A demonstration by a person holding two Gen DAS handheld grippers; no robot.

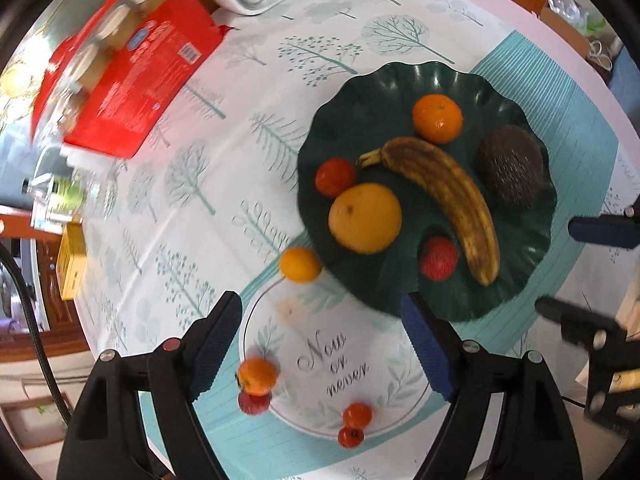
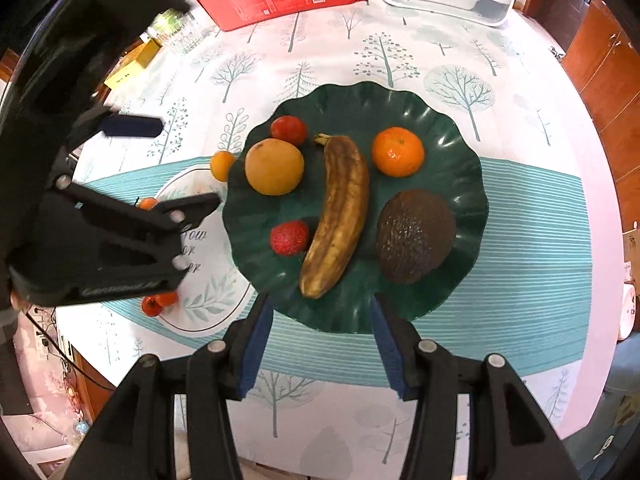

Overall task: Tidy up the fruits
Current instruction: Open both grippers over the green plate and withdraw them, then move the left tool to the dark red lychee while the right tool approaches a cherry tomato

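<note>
Right now the dark green scalloped plate (image 2: pixel 460 184) serves as the landmark on the tree-print tablecloth (image 2: pixel 360 52). On it lie a browned banana (image 2: pixel 340 216) across the middle, a mandarin (image 2: pixel 398 152) and a dark avocado (image 2: pixel 416 236) to one side of the banana, and a large yellow-orange fruit (image 2: pixel 274 166), a red tomato-like fruit (image 2: pixel 289 129) and a red lychee-like fruit (image 2: pixel 289 237) on the other. A small orange fruit (image 2: pixel 222 165) touches the plate's rim from outside. Beside the plate, a white lettered plate (image 1: pixel 320 360) carries small orange and red fruits (image 1: pixel 256 376) at its edge. The left gripper (image 1: pixel 320 344) hovers spread and empty over the white plate. The right gripper (image 2: pixel 320 332) hangs spread and empty just outside the green plate's near rim.
</note>
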